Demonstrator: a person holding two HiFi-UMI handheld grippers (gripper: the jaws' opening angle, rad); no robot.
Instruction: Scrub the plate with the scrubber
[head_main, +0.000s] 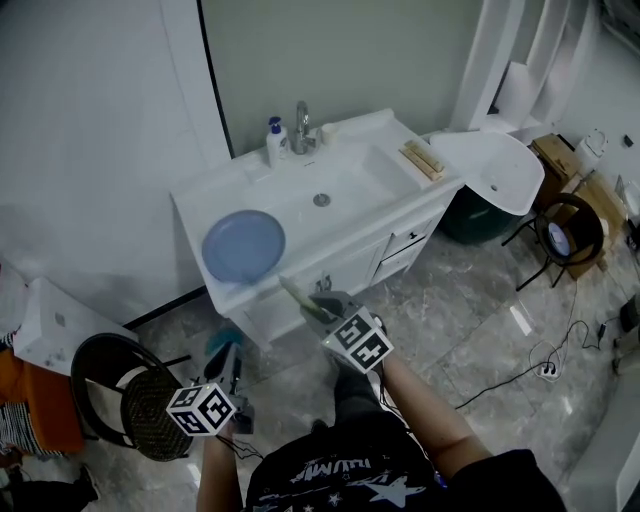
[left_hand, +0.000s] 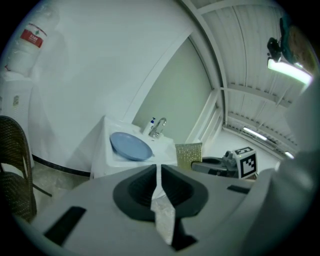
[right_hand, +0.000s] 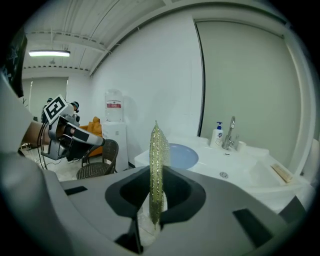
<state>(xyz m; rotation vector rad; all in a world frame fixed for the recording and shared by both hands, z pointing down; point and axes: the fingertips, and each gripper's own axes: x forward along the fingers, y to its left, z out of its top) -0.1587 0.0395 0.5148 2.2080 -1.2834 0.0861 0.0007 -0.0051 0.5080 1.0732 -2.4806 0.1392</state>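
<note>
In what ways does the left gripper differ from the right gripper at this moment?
The right gripper is shut on the gold scrubber, which stands edge-on between its jaws; the left gripper has its jaws together with nothing between them. In the head view the right gripper reaches nearer to the sink cabinet, while the left gripper hangs back by the wicker chair. Both face the blue plate, and neither touches it.
</note>
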